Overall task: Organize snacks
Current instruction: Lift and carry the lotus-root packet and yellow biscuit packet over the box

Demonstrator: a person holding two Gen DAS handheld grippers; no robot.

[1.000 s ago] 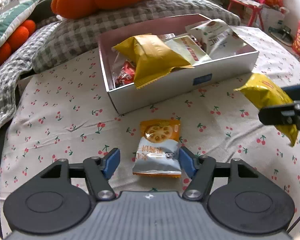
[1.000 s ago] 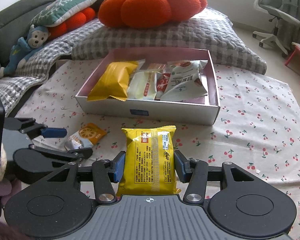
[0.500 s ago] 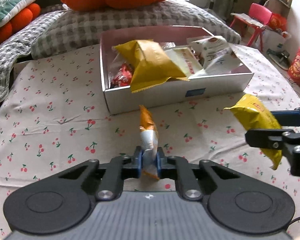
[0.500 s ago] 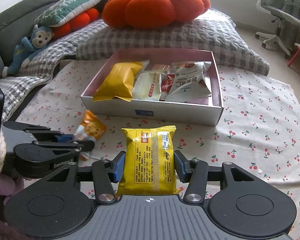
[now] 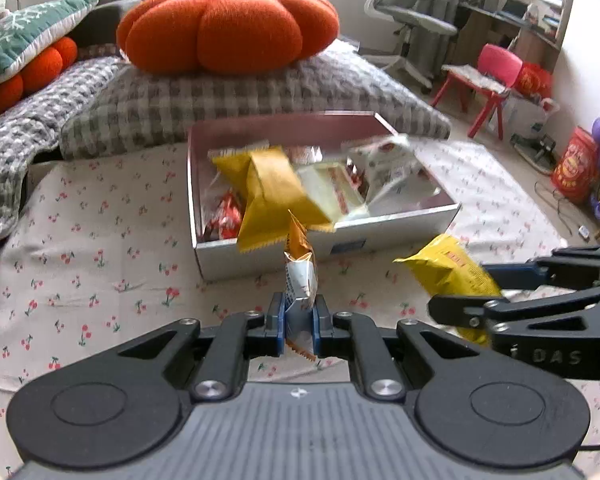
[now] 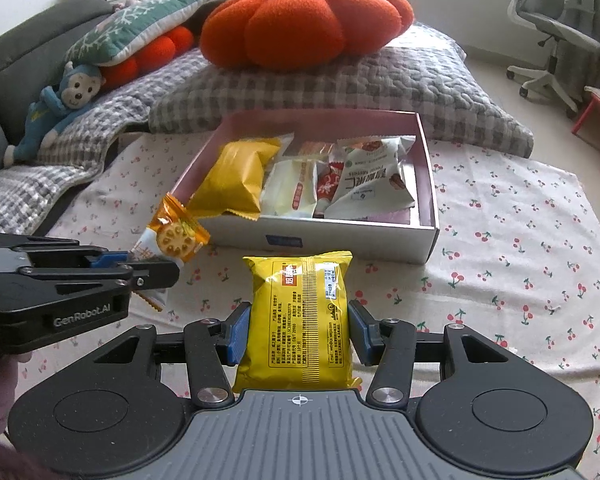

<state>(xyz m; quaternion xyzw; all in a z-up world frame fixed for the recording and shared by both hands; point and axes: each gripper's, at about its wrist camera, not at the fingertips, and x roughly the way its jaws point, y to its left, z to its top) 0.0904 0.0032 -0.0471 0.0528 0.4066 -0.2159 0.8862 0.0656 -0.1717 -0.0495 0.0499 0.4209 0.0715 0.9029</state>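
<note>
- The box (image 6: 340, 236) lies on the cherry-print cloth (image 6: 520, 264) ahead of both jaws, with several snack packets inside it.
- The right gripper (image 6: 298, 330) points downward at a slant, its jaws set moderately wide and holding the yellow packet (image 6: 300, 320) by its two long edges, flat face up, above the cloth.
- The left gripper (image 5: 298, 316) tilts down likewise, its jaws narrow and clamped on the lower end of the small orange-and-white packet (image 5: 300, 264), which stands on edge between them, clear of the cloth.
</note>
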